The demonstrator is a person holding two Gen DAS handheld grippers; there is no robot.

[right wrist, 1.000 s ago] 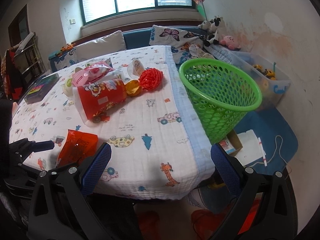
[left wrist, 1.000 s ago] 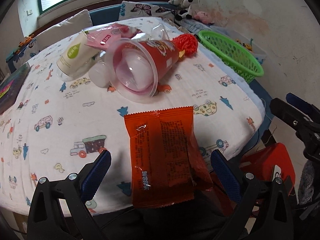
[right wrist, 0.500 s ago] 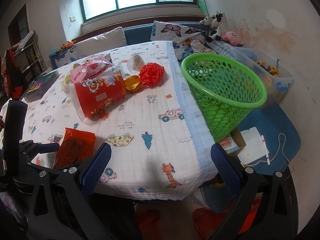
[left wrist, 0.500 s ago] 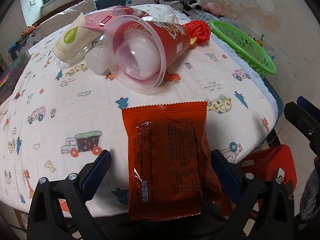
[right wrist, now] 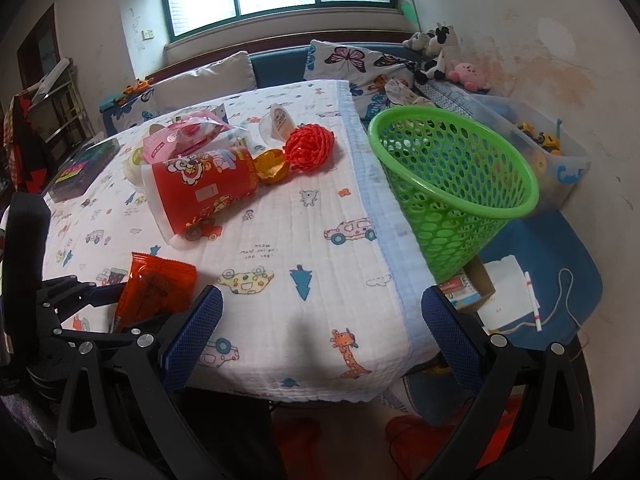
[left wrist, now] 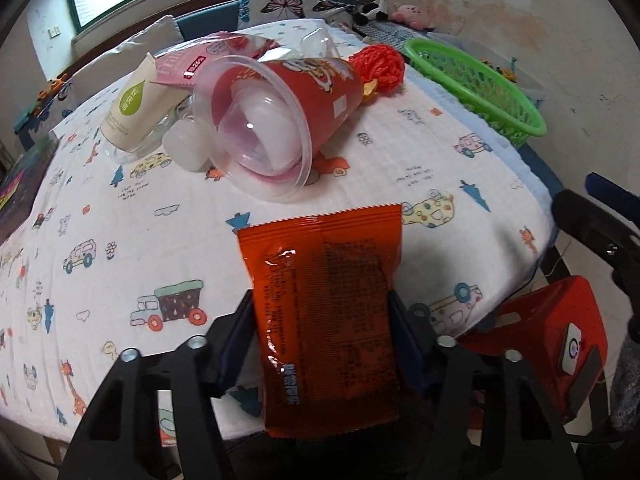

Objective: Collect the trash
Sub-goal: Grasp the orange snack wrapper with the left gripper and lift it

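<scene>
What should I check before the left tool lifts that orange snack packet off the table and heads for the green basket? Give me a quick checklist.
1. Left tool on the orange packet: ok. Its jaws have just been closing, and both pads now sit against the packet's side edges.
2. Firmness of that hold: cannot tell; the packet is a thin, soft film.
3. Packet clear of other trash: ok; the red cup lies apart, farther back.
4. Green basket open and ready: ok; it stands off the table's edge, tilted, mouth unobstructed.
5. Right tool out of the way: ok; open, holding nothing.
6. Path over the table to the basket: ok; only bare cloth.
</scene>
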